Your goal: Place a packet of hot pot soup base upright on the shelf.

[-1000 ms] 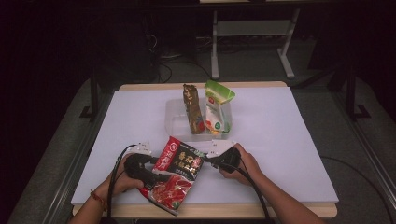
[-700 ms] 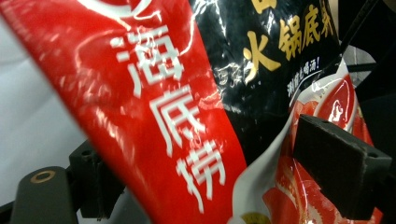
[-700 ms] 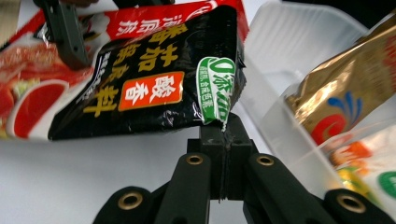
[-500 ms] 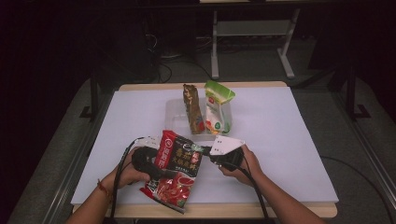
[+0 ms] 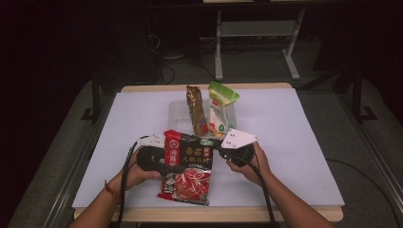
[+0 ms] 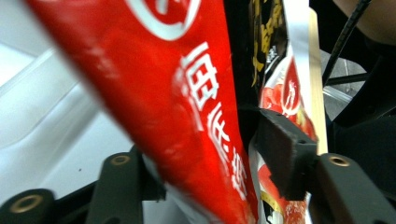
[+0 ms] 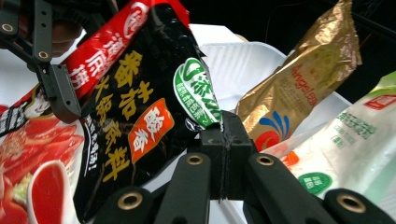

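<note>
Covering table (image 5: pixel 294 142), white sheet is lying flat, wooden edge showing at near side; dark room beyond, cables on floor, white frame legs (image 5: pixel 256 42) standing behind. Red-and-black sauce packet (image 5: pixel 187 164) is hanging above table's near side, between both hands. Right hand-held gripper (image 7: pixel 223 140) is clamping packet's corner, jaws pressed together. Left hand-held gripper (image 6: pixel 205 154) has just been closing, packet's red edge between jaws; whether pads are pressing, cannot tell. Clear tray (image 5: pixel 178 114) is holding gold pouch (image 5: pixel 196 110) and green-white pouch (image 5: pixel 222 111) upright.
</note>
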Demonstrator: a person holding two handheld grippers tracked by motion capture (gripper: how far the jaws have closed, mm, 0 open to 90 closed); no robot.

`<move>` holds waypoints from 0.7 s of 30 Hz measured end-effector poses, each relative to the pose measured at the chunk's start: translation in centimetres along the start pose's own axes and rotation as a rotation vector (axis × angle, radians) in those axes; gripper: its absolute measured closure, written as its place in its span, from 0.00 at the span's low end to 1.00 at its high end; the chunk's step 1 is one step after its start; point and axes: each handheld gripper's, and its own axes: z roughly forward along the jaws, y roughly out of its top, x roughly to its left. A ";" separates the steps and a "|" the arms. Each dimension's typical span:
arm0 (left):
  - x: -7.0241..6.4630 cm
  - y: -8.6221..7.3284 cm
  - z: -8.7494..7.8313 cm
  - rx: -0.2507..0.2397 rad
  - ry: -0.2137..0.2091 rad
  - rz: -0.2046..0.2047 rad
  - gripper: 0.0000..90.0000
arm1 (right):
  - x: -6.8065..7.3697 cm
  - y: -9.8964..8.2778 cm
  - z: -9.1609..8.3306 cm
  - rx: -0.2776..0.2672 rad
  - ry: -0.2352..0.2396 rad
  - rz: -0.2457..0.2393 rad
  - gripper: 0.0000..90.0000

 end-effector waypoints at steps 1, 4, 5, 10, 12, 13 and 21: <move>0.0 0.0 -0.1 -0.005 -0.003 -0.005 0.58 | -0.1 0.0 0.0 -0.002 0.001 0.001 0.99; -0.1 -0.2 -0.2 -0.033 -0.011 -0.021 0.63 | -0.1 0.0 -0.1 -0.007 0.000 0.007 0.99; -0.1 -0.3 -0.3 -0.040 -0.011 -0.021 0.65 | -0.1 0.1 -0.2 -0.009 -0.001 0.004 0.99; -0.5 -0.4 -0.4 -0.063 -0.008 -0.024 0.69 | 0.0 0.2 -0.3 -0.013 -0.012 0.001 0.99; -0.7 -0.4 -0.3 -0.071 -0.008 -0.033 0.69 | -0.1 0.2 -0.4 -0.023 -0.009 0.008 0.99; -0.7 -0.3 -0.2 -0.072 -0.006 -0.031 0.69 | -0.1 0.3 -0.4 -0.023 -0.010 0.008 0.99; -0.9 0.0 0.5 -0.100 0.004 -0.047 0.67 | -0.4 0.4 -0.7 -0.038 -0.008 0.021 0.99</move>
